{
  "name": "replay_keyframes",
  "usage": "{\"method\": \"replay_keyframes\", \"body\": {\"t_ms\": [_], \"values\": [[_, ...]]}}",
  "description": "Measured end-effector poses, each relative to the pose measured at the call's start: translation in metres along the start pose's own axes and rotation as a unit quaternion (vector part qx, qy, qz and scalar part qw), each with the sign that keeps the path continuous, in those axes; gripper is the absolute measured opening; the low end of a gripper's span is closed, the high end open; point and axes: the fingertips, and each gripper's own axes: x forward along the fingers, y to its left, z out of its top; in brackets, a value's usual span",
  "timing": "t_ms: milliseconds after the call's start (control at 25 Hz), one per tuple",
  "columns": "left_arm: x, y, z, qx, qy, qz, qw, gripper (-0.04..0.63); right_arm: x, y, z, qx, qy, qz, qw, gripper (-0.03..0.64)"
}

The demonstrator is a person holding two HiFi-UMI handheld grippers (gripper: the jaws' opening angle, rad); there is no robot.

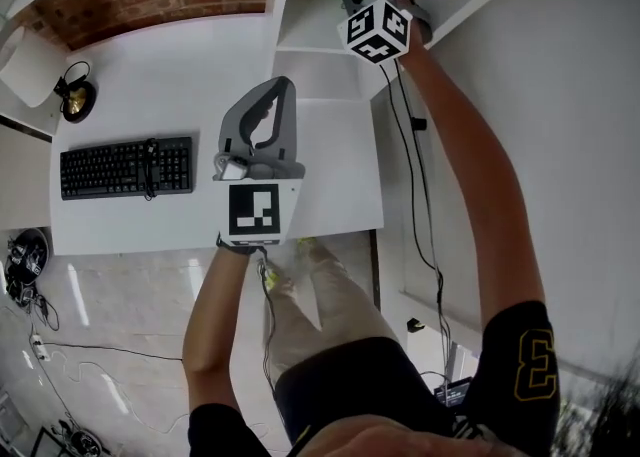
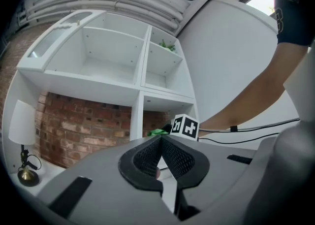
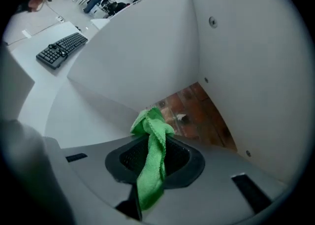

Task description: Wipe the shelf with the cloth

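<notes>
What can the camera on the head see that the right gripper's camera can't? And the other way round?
Only the head view shows the left gripper, the small lamp on the desk and the person's legs. Only the right gripper view shows, close up, the right gripper with its jaws shut on the green cloth. Both views show the cloth, the keyboard, the white desk and the white shelf.
</notes>
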Motion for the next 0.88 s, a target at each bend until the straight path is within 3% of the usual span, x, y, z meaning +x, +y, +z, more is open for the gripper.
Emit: {"method": "replay_keyframes", "body": {"t_ms": [160,360,560,880], "values": [[-0.002,0.008,-0.013,-0.016,0.004,0.013,0.9998,0.018,0.031,0.006,-0.020,-0.002,0.024,0.007,1.000,0.061],[-0.009,0.011,-0.030,0.007,0.030,0.002,0.9995,0.018,0.053,0.018,-0.028,0.007,0.036,0.018,0.999,0.061],[-0.005,0.017,-0.034,-0.023,0.026,0.008,0.9994,0.018,0.064,0.025,-0.041,0.002,0.053,0.027,0.998,0.063],[-0.003,0.010,-0.039,-0.027,0.026,-0.001,0.9993,0.018,0.064,0.044,-0.039,-0.003,0.059,0.083,0.995,0.061]]}}
